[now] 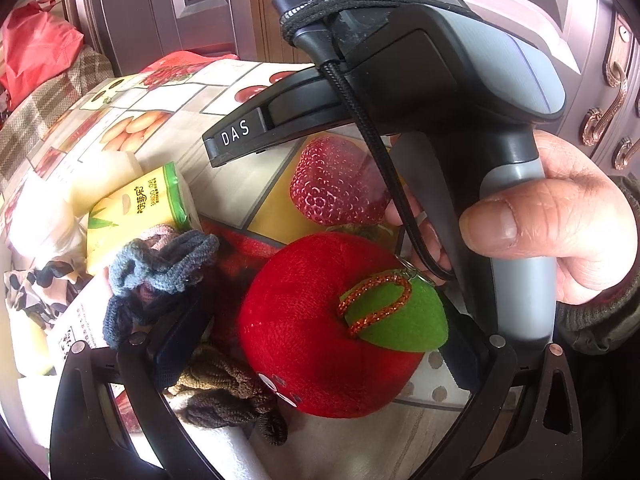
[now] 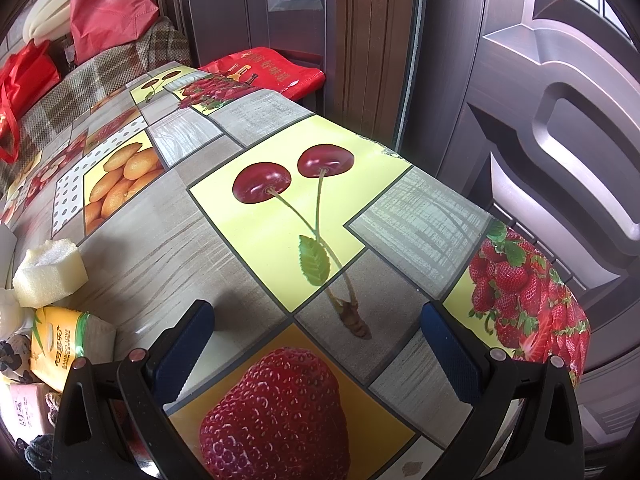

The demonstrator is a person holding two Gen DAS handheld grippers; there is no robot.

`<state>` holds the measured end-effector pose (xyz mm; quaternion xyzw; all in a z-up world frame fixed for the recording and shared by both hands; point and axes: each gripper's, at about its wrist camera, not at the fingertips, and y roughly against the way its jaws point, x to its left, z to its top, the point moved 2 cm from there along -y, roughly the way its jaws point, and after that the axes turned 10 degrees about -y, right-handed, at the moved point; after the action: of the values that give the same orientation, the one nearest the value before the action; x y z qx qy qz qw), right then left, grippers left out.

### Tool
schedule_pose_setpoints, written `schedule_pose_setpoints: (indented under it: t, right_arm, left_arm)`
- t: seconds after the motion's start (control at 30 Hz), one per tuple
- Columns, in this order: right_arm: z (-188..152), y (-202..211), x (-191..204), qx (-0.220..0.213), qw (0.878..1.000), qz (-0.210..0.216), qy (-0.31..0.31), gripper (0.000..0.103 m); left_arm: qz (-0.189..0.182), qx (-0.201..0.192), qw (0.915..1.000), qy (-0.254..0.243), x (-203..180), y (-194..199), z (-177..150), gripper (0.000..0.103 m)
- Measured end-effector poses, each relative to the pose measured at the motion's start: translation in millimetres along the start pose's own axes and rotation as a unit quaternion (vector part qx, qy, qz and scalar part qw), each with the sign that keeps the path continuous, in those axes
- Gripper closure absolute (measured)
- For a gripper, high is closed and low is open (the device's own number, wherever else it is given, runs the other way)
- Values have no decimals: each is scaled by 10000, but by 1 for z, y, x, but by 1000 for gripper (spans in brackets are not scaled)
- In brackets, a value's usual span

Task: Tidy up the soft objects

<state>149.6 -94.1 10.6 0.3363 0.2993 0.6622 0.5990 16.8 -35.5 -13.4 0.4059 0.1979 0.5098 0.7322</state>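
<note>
In the left wrist view a red plush apple (image 1: 316, 332) with a green leaf and an orange loop sits between the wide-spread fingers of my left gripper (image 1: 320, 340); the pads do not press it. Grey-blue hair ties (image 1: 160, 264) and brown hair ties (image 1: 224, 400) lie beside and under the left finger. A yellow tissue pack (image 1: 136, 212) and a pale foam block (image 1: 104, 176) lie further left. My right gripper (image 2: 318, 344) is open and empty over the fruit-print tablecloth (image 2: 280, 216); its body shows in the left wrist view (image 1: 420, 80), held by a hand.
In the right wrist view the foam block (image 2: 50, 276), the tissue pack (image 2: 60, 344) and a pink pack (image 2: 28, 412) sit at the left edge. Red bags (image 2: 108, 4) lie on a plaid cloth behind. A brown door (image 2: 540, 120) stands past the table's right edge.
</note>
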Motion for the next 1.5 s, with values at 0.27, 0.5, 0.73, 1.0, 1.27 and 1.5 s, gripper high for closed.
schedule_pose_setpoints:
  t: [0.27, 0.5, 0.73, 1.0, 1.27, 1.5]
  right_arm:
    - [0, 0, -1, 10, 10000, 45, 55, 0]
    - [2, 0, 0, 37, 9998, 117, 161, 0]
    - [12, 14, -21, -19, 9884, 1510, -143, 0]
    - [21, 73, -42, -1410, 9448, 2941, 310, 0]
    - [-12, 97, -11, -952, 9084, 3664, 1774, 0]
    - [-56, 92, 6, -284, 8853, 3727, 2767, 0]
  left_arm:
    - [-1, 1, 10000, -49, -3, -1, 2, 1]
    - [-73, -156, 9995, -251, -17, 7, 2, 1]
    - [388, -1099, 9931, 91, -12, 78, -9, 0]
    - [1604, -2130, 9547, 1324, 53, 191, -74, 0]
    - [2053, -1132, 9503, 2048, 76, 191, -163, 0]
    - [2027, -486, 9654, 1565, 47, 159, -158, 13]
